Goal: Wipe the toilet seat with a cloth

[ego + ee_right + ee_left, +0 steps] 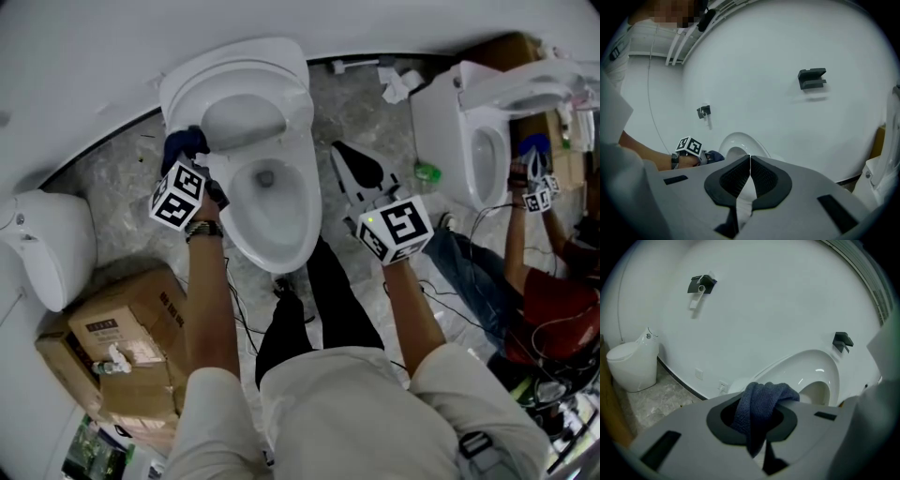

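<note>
Left tongs [757, 401] round cloth [754, 423]; cardboard box [141, 328] beside toilet [302, 178]

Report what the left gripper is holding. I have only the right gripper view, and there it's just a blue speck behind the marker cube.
Observer: The left gripper is shut on a dark blue cloth, which is bunched between its jaws.
Operator: Place it against the toilet.
Observer: In the head view the cloth is by the toilet's back left rim. I cannot tell whether it touches.
Operator: Now locate my right gripper.
Observer: The right gripper hangs over the floor to the right of the bowl, clear of it.
</note>
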The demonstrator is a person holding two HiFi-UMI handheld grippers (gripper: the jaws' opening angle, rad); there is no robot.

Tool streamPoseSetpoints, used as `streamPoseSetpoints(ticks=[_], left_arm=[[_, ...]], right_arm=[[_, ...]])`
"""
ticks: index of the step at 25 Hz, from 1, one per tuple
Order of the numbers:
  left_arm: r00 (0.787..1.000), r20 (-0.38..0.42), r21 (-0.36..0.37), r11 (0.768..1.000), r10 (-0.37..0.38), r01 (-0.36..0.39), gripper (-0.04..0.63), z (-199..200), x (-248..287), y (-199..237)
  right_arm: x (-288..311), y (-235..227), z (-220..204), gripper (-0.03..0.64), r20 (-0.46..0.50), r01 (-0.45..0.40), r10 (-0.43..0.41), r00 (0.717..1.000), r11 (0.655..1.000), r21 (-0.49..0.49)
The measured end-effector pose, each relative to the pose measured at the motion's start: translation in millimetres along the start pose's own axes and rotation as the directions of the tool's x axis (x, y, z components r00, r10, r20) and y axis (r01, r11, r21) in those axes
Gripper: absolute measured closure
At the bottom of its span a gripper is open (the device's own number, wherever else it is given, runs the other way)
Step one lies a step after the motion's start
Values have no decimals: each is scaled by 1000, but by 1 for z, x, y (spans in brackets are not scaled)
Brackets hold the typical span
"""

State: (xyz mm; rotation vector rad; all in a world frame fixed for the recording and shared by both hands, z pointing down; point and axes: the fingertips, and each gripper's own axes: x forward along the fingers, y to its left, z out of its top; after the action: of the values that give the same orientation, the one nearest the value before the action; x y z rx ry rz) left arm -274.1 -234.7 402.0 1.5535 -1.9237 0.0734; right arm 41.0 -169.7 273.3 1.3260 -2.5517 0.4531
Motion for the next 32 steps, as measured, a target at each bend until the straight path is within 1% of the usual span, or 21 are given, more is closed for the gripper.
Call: streamPoseSetpoints(ticks=[4,6,9,12,16,19,23,26,29,32], left_arm=[[999,22,-4,999,44,-44,566,5,-2,-5],[998,42,11,999,49,-50,566,10,-3,-10],[997,79,55,998,7,-11,566,21,-4,-26],[994,107,68,997,-35,28,566,35,-3,-42],[988,135,82,995,-70,59,566,49,-4,-60],[982,161,126,989,-96,76,566,53,-8,-76],[965,201,233,965,-166,118,566,63,-11,-109],[951,218,318,937,-218,142,566,68,-13,-132],[942,226,394,907,-250,146,566,69,-14,-149],[935,222,448,880,-277,155,566,67,-15,-166]], right_arm=[[-6,-8,-1,588,7,18,-18,1000,1000,15],[-8,-11,-3,588,5,26,-26,1000,999,19],[-11,-14,-6,588,-3,31,-31,1000,999,26],[-15,-21,-9,588,-6,40,-40,999,998,39],[-20,-28,-12,588,-11,59,-59,998,997,46],[-25,-30,-16,588,-9,71,-70,998,995,64],[-30,-35,-19,588,-12,79,-79,997,995,67],[-34,-41,-22,588,-15,97,-96,995,993,74],[-38,-44,-25,588,-14,107,-106,994,991,75],[-43,-47,-27,588,-19,112,-111,994,991,79]])
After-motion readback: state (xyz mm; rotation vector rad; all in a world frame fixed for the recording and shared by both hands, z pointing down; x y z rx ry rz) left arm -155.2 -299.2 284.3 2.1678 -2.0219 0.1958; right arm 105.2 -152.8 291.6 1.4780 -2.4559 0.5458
